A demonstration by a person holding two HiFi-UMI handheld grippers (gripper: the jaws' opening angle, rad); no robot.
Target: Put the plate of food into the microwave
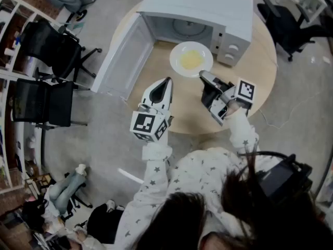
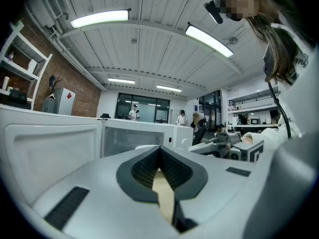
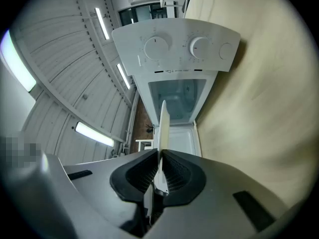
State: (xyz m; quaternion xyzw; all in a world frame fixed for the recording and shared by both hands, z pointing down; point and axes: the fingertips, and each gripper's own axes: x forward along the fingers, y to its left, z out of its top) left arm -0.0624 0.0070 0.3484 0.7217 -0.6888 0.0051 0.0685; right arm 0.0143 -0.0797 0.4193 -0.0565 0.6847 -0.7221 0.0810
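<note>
A white plate (image 1: 191, 59) with a yellow patch of food sits on the round wooden table (image 1: 260, 77), just in front of the white microwave (image 1: 208, 9). The microwave's door (image 1: 125, 56) hangs open to the left. My right gripper (image 1: 204, 76) is shut on the plate's near right rim. In the right gripper view the plate (image 3: 163, 128) shows edge-on between the pads (image 3: 174, 176), with the microwave (image 3: 174, 54) and its open cavity beyond. My left gripper (image 1: 167, 80) is shut and holds nothing. It hovers left of the plate, near the door, and faces the microwave (image 2: 134, 133).
Two black office chairs (image 1: 52, 51) stand on the floor left of the table, beside a white shelf (image 1: 10, 14). Another black chair (image 1: 291, 25) is at the upper right. The microwave's knobs (image 3: 157, 48) sit on its right-hand panel.
</note>
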